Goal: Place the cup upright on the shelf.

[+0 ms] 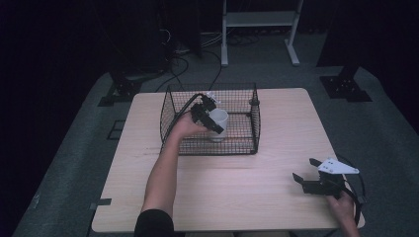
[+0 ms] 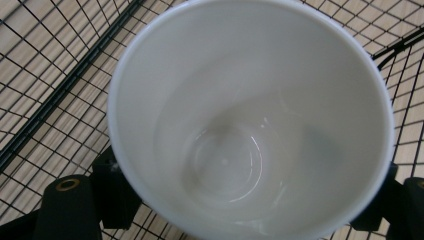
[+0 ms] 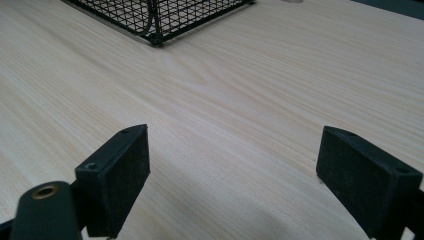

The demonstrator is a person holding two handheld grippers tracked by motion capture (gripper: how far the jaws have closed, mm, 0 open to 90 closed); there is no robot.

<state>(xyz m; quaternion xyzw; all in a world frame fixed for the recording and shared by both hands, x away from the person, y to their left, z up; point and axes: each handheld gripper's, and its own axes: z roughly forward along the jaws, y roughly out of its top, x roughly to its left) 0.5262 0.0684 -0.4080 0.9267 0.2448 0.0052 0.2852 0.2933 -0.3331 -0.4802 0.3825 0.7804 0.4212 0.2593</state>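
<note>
A dark room with cables and a metal stand lies behind a light wooden table [image 1: 232, 192], which takes the middle of the high view. In the upper middle of that view a black wire basket [image 1: 210, 118] stands on the table, and inside it, a little left of its centre, a white cup [image 1: 219, 123] stands upright with its mouth up.

The left gripper [image 1: 210, 117] reaches into the basket from the lower left and sits at the cup. In the left gripper view the cup [image 2: 250, 120] is seen from above, empty, with the two black jaws on its outer wall at the lower left and lower right. The jaws look close around the cup, but whether the pads press on the wall or have let go I cannot tell. The cup's long axis is vertical, so I judge that the coming move is either a straight lift out or a retreat upward. The basket walls [image 2: 60, 100] are near on all sides and could catch the gripper.

The right gripper [image 1: 307, 174] rests at the lower right of the high view, well apart from the basket, its jaws wide and empty over bare wood [image 3: 225, 115].
</note>
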